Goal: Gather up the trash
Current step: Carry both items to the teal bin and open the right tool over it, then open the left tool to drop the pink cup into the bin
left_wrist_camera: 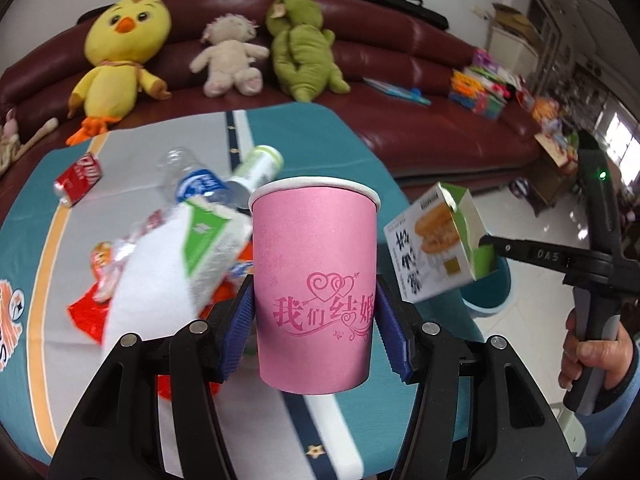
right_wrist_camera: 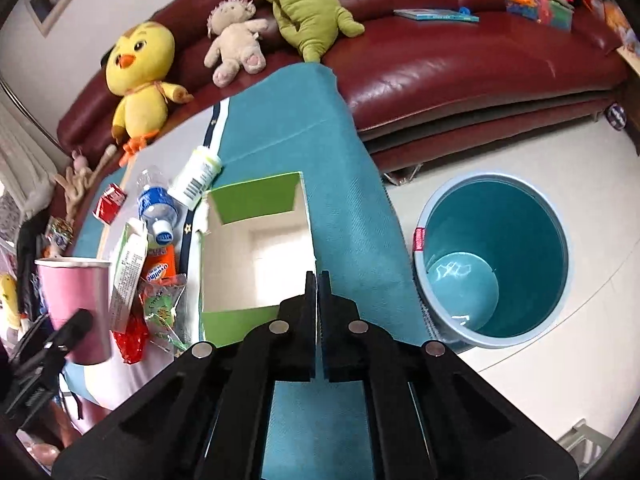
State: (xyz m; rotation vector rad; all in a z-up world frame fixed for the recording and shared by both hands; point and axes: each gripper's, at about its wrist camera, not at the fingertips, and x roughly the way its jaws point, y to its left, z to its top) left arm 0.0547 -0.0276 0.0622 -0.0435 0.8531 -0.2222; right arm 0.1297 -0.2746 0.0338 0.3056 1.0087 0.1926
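While we hold a tool in each hand, our trash run reads like this:

Left gripper: its blue pads press both sides of the pink paper cup, which we carry upright and clear of the table.

Right gripper: jaws pressed together on the thin green flap of the open snack box; the box hangs ahead of the fingers, open mouth facing our camera.

Bin: the blue pail stands on the floor to the right of our right gripper, beside the table edge.

Left-behind trash: beyond and left of the cup lie a clear water bottle, a white-green tube, a red can and crumpled wrappers.

Sofa: far behind both grippers, with a yellow chick plush on it.
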